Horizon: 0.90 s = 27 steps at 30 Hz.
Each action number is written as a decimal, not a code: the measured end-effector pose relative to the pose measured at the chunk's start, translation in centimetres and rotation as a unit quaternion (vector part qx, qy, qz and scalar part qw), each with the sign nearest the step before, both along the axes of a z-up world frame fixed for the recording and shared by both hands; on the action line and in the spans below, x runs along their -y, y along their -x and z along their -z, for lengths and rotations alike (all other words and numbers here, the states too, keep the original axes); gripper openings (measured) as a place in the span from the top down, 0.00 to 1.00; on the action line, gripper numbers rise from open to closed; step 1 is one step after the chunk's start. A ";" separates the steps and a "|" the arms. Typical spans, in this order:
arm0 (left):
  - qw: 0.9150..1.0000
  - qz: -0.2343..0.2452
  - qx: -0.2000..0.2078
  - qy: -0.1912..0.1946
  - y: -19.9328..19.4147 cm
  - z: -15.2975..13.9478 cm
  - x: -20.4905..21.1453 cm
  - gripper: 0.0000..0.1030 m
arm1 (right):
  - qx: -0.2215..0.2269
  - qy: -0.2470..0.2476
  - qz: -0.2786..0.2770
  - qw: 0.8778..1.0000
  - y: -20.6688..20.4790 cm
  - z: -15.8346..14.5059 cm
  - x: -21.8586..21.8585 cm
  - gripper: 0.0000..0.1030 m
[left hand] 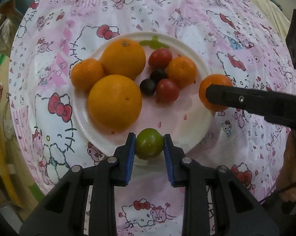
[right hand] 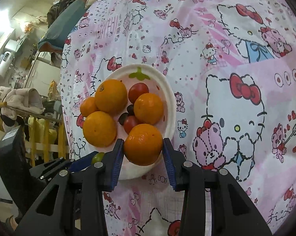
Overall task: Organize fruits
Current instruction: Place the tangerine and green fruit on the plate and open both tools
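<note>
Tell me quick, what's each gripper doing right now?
Left gripper: shut on the green fruit.
Right gripper: shut on a small orange.

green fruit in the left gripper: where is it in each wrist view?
Left wrist: green fruit at bottom centre, clamped between the left gripper's blue pads, over the near rim of the white plate.
Right wrist: only a sliver at lower left, behind the right gripper's finger.
Shared landmark: green leaf print on the plate's far rim.
</note>
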<state>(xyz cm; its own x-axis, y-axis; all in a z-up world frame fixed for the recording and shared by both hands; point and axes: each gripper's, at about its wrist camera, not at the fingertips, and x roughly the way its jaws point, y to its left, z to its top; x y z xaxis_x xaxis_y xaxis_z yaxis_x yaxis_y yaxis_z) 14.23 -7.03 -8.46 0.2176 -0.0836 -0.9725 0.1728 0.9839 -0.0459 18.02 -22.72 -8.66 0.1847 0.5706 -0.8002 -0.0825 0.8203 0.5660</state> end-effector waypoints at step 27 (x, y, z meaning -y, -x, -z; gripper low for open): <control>1.000 -0.021 -0.018 0.010 -0.9 0.9 -0.4 0.75 | -0.003 -0.018 0.026 0.999 0.0 -0.2 0.7 0.37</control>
